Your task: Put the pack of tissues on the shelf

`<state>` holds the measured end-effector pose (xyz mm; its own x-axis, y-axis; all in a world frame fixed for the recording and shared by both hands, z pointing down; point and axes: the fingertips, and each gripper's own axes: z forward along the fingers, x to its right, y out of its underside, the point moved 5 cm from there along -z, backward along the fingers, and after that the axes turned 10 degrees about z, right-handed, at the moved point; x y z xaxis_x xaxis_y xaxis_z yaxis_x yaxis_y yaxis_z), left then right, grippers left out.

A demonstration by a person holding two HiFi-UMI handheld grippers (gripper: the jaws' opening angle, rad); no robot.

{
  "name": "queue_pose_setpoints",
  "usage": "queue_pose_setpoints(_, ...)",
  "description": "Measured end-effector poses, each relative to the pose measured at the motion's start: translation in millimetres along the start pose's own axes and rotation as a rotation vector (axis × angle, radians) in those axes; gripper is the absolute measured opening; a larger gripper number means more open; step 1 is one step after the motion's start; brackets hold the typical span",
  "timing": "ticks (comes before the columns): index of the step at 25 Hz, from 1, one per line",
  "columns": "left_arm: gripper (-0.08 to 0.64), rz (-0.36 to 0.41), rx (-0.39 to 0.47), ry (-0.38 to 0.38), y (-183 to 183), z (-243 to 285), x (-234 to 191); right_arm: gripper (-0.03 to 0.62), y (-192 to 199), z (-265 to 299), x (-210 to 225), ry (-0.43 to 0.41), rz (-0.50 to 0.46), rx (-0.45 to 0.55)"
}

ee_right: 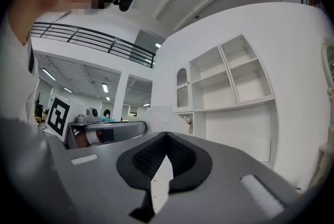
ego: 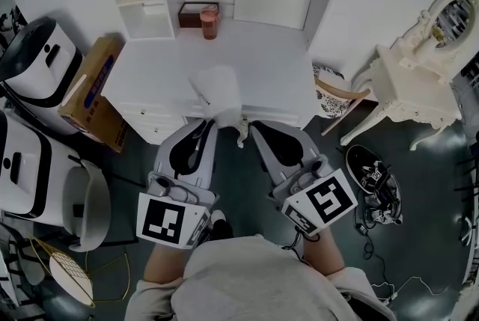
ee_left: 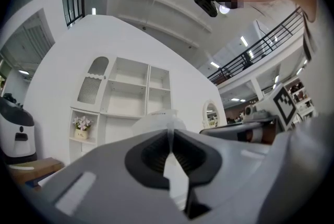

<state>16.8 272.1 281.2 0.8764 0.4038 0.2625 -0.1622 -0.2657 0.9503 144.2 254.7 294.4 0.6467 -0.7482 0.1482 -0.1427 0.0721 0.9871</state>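
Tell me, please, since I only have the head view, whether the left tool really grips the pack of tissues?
Observer: Yes. Its own view shows the left tool shut on a thin edge of the pack of tissues.
Operator: And the right tool?
Observer: The right tool is shut on a thin white strip, apparently the wrapper too.
Operator: Is there room higher up?
Observer: In the right gripper view the shelf compartments look bare.

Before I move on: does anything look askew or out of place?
The pack is pinched only by its edge in the left gripper and sits tilted. A cardboard box leans askew at the desk's left end.
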Motion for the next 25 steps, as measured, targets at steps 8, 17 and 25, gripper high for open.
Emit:
queue_pose_setpoints(8,0.006,0.011,0.016,0.024,14.7,15.3,-48.8,0.001,-1.1,56.8,-0.7,0.015,-0.012,0.016)
queue_pose_setpoints(17,0.006,0.017,0.024,0.05,32.0,16.6,-94.7,0.001,6.6,105.5,-14.1,0.026,-0.014,0.017)
queue_pose_setpoints(25,0.006,0.006,0.032,0.048,41.7,40.0,-117.8,0.002,5.8,131.0,4.8,0.039,-0.013,0.008)
